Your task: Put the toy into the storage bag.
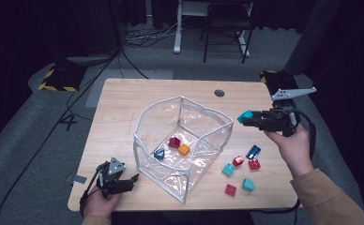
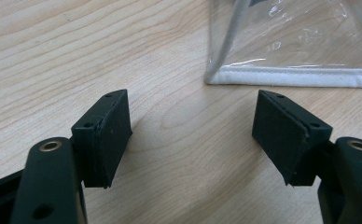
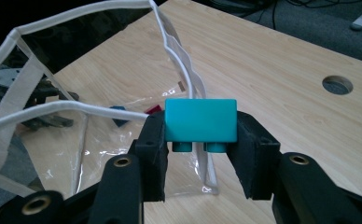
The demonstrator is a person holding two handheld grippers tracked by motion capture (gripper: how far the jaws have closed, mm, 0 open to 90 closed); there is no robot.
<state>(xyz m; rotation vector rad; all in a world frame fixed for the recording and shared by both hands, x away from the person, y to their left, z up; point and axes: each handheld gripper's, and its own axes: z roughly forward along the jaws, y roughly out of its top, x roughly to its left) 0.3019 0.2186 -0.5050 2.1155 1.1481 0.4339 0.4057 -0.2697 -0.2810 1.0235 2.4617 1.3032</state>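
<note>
- Teal block [image 3: 201, 120]: clamped between the fingers of the right gripper [image 1: 248, 119], studs pointing down, long axis running across from pad to pad. It hangs in the air, clear of the counter [image 1: 124, 103].
- Relation that matters: in the high view the block sits just outside the right-hand rim of the clear bin [image 1: 184, 100], at about rim level or slightly above. The bin mouth lies straight ahead of the right fingers; a short carry over the white-edged wall would, in my judgement, bring the block above the opening.
- Right gripper is plainly the nearer to both the block and the loose pieces.
- Left gripper [image 1: 124, 180]: fingers spread wide, nothing between them; resting low at the near left corner of the bin, beside its white seam, apart from it.
- Bin contents: a maroon block [image 1: 174, 142], an orange block [image 1: 184, 149] and a dark blue block [image 1: 159, 153], lying near together on the floor of the bin.
- Loose blocks [image 1: 240, 171] on the counter, right of the bin: two teal, three red, one blue, close-grouped.
- Risk noted: the soft bin wall may fold if brushed.
</note>
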